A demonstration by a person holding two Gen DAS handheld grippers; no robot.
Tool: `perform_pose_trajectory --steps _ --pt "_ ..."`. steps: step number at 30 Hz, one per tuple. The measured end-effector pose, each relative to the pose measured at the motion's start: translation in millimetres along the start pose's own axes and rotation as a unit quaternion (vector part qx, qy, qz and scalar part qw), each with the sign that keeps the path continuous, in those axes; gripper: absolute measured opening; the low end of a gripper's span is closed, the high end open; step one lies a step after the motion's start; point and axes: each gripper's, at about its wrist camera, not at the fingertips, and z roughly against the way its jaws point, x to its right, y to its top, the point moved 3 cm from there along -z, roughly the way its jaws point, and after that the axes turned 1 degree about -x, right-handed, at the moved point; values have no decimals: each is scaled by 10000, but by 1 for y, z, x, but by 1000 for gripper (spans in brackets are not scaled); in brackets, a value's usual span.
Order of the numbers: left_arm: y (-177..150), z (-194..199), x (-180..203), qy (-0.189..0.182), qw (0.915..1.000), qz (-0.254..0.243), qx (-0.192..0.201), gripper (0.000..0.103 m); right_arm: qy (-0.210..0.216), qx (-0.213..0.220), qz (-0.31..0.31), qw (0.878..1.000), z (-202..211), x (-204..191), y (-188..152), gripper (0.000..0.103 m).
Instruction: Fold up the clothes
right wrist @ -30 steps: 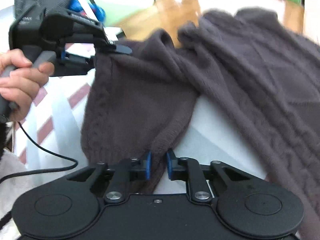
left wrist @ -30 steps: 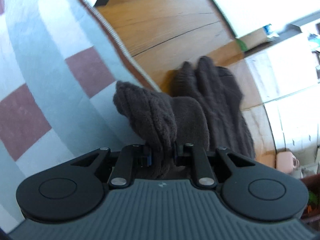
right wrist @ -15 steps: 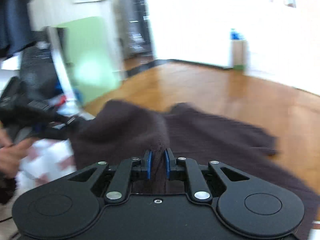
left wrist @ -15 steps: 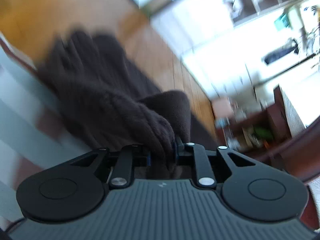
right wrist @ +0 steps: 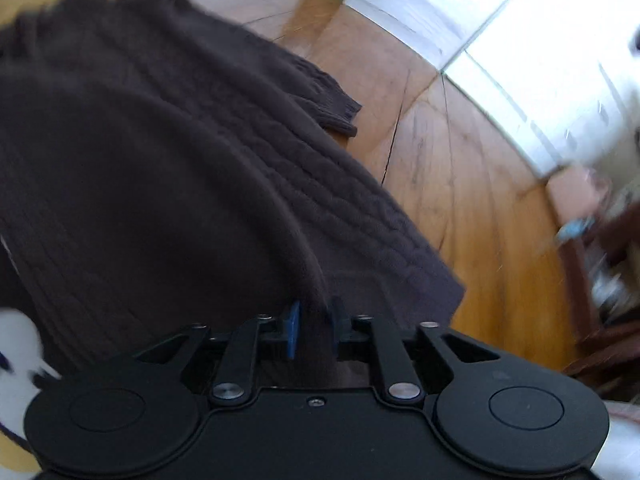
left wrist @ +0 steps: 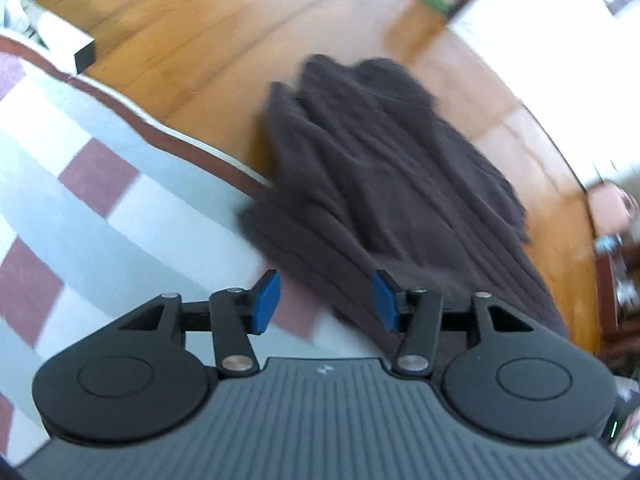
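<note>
A dark brown cable-knit sweater [left wrist: 380,168] lies across the edge of a checked blanket [left wrist: 100,208] and hangs out over the wooden floor [left wrist: 180,40]. My left gripper [left wrist: 326,300] hovers above its near edge. Its jaws are opening, the blue pads [left wrist: 266,302] stand wide apart, and nothing is pinched between them. In the right wrist view the sweater [right wrist: 160,160] fills the left half. A raised fold of it runs into my right gripper [right wrist: 316,326], whose jaws are opening a little while the fold still fills the gap between the pads.
A white box [left wrist: 64,44] stands on the floor beyond the blanket's brown border. White cabinets [right wrist: 420,0] line the far side of the floor [right wrist: 460,200]. Dark wooden furniture [right wrist: 600,300] with small items sits at the right.
The left gripper has let go of the sweater fold and its jaws have sprung apart. The right gripper has swung over the sweater and tipped downward, its jaws a little wider.
</note>
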Motion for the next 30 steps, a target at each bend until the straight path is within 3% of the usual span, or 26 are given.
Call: perform_pose_trajectory --steps 2,4,6,9,12,16,19,22,27,30 --pt "18 -22 -14 125 9992 375 -96 51 -115 265 268 9992 8 -8 9 31" --pt "27 -44 -25 112 9972 734 -118 51 184 705 274 9970 24 -17 23 40" --pt "28 -57 -31 -17 9964 847 43 51 840 1055 108 9908 40 -23 36 56" --pt "16 -68 -31 -252 9969 735 153 55 1887 1417 -137 9717 57 -35 53 57" --pt "8 -75 -31 -423 9974 550 206 56 2647 1295 -150 9555 54 -55 59 57" --pt "3 -79 -27 -132 9998 145 56 75 2760 1247 232 9527 50 -65 60 57" --pt "-3 -82 -29 19 9998 200 -37 75 2855 1189 331 9504 47 -70 60 58" --pt "-2 -84 -43 -426 9962 748 -95 78 2948 1064 161 9495 39 -64 58 58" --pt "3 -93 -58 -1196 9783 1693 -47 83 2868 869 168 9539 33 -61 40 58" --pt "6 -100 -53 -1420 9735 1792 105 88 2924 747 95 9533 27 -65 37 58"
